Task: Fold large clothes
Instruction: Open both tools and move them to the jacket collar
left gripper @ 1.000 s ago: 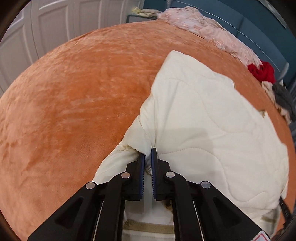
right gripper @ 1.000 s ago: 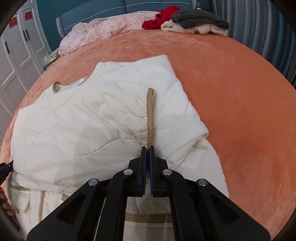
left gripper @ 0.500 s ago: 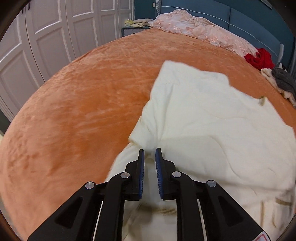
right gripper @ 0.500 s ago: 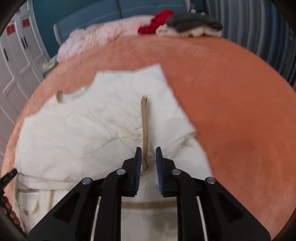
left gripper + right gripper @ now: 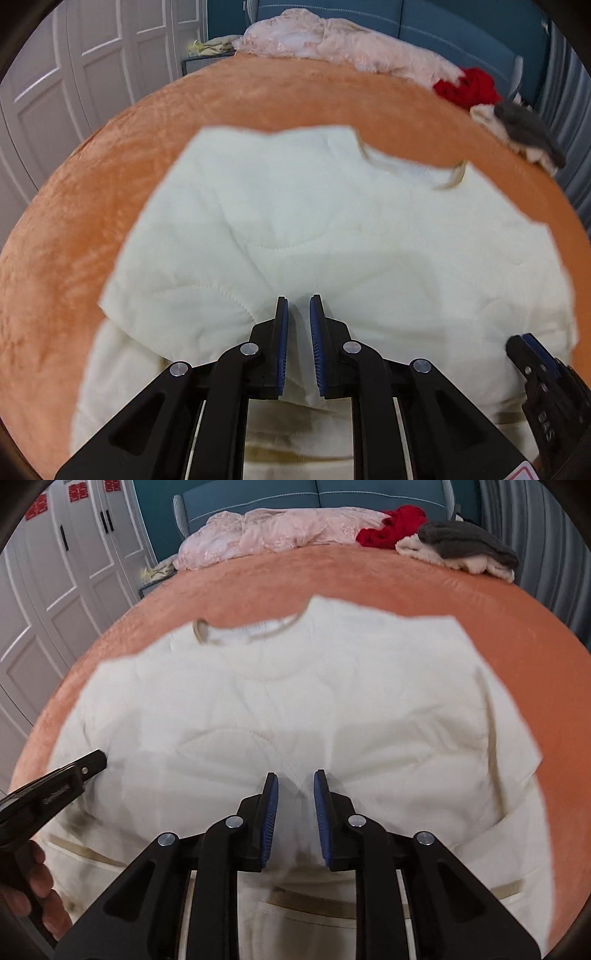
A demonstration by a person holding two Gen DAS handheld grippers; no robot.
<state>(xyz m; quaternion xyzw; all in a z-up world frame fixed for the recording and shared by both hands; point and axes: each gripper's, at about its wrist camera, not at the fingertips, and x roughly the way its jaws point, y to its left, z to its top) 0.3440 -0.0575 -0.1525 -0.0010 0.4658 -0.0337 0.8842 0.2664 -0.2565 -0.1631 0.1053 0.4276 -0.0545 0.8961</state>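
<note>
- My left tool [image 5: 298, 306] has just been opening; nothing sits between its slightly parted jaws.
- My right tool [image 5: 295, 781] likewise, empty above the white jacket [image 5: 295, 709] at frame centre.

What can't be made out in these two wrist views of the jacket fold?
- Cream quilted jacket, left wrist view: hem cut off by the bottom edge and hidden behind the left hand-held gripper.
- Neckline trim, right wrist view: smeared by motion blur.
- Stitching, both views: blurred.
- Right hand-held gripper: whether its pads touch the fabric below is unclear.
</note>
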